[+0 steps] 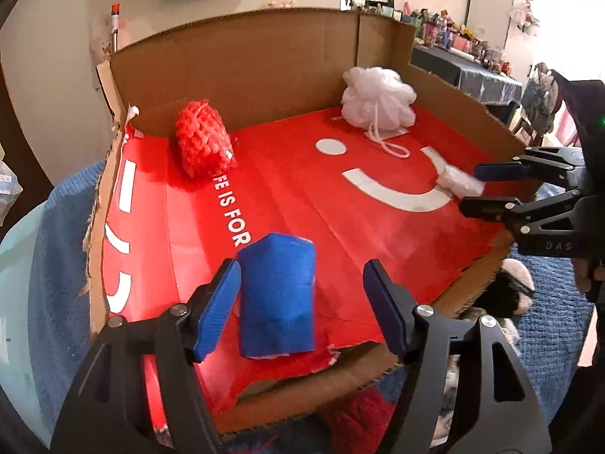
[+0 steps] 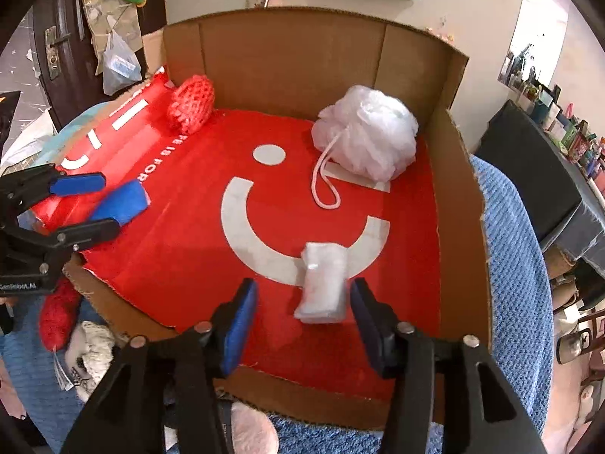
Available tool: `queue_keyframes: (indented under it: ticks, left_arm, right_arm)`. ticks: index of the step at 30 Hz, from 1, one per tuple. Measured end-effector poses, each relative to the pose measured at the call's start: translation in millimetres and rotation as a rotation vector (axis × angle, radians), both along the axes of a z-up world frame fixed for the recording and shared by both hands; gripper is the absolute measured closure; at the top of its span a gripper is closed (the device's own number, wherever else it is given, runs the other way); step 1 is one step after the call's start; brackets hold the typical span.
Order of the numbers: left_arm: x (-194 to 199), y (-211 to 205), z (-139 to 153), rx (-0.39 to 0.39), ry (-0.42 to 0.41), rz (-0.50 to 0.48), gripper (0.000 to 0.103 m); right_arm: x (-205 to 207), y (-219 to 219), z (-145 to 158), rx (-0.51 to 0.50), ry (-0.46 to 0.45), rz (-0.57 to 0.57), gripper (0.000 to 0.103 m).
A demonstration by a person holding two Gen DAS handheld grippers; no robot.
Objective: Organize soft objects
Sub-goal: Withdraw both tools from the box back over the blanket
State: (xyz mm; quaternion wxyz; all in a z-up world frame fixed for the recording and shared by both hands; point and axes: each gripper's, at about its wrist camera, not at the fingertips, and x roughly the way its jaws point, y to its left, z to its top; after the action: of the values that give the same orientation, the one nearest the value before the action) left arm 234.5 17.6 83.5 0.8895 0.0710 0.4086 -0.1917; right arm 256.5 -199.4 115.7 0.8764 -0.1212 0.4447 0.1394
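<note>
1. Inside the cardboard box, on its red printed floor, four soft things lie well apart: a red knitted piece near the back left corner, a white mesh sponge near the back right corner, a blue soft block at the front left, and a small white pad at the front right.
2. The left gripper stands with its jaws wide apart around the blue soft block. One pad is just beside the block, perhaps touching it, and the other is clear of it, so nothing is gripped.
3. The right gripper is also spread wide, with the small white pad between its fingers and not squeezed.
4. My judgement: each thing has its own corner so that the box looks tidy and nothing is piled.
5. The wide jaws suggest that both front pieces are either just set down or about to be taken; I cannot say which.
6. More soft toys wait on the blue blanket outside the box, so the task seems unfinished.
</note>
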Motion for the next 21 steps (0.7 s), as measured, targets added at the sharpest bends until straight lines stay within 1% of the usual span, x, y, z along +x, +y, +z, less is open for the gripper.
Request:
queue_keyframes:
  ticks: [3,5,9,10,12,14,16,19,21]
  left_arm:
    - [-9.3,-1.3,8.6,-0.011,-0.029,-0.004,0.033]
    - [-14.8,-2.0,14.0,-0.022,-0.049,-0.004,0.029]
    - [-28.1,-1.4,26.2,-0.057,-0.084,0.004,0.028]
    - [-32.4,-1.2,29.9,-0.062,-0.098,0.007,0.028]
    - [-40.8,-1.1,36.6,-0.069,-0.126,0.016,0.026]
    - [-49.8,-0.9,44.3,-0.085,-0.158,0.024,0.020]
    - [-60.0,-0.2,52.6,-0.103,-0.192,0.031,0.019]
    - [-75.3,1.6,63.3,-0.117,-0.246,0.056,0.018]
    - [-83.6,3.4,68.0,-0.123,-0.281,0.080,0.015]
  right_arm:
    - [-4.9,0.5,6.8,0.012,-0.013,0.002,0.043]
    - [-8.8,-0.5,12.3,0.023,-0.024,0.002,0.037]
    - [-20.1,-0.8,27.3,0.053,-0.061,0.004,0.032]
    - [-23.6,-0.9,32.0,0.066,-0.072,0.004,0.031]
    - [-29.5,-0.5,39.6,0.089,-0.091,0.005,0.023]
    - [-36.5,0.4,47.2,0.103,-0.117,0.006,0.021]
    - [-45.8,2.7,56.5,0.118,-0.149,0.011,0.020]
    - [-57.6,3.4,66.0,0.128,-0.192,0.012,0.013]
    - [-68.4,3.2,72.9,0.138,-0.228,0.009,0.008]
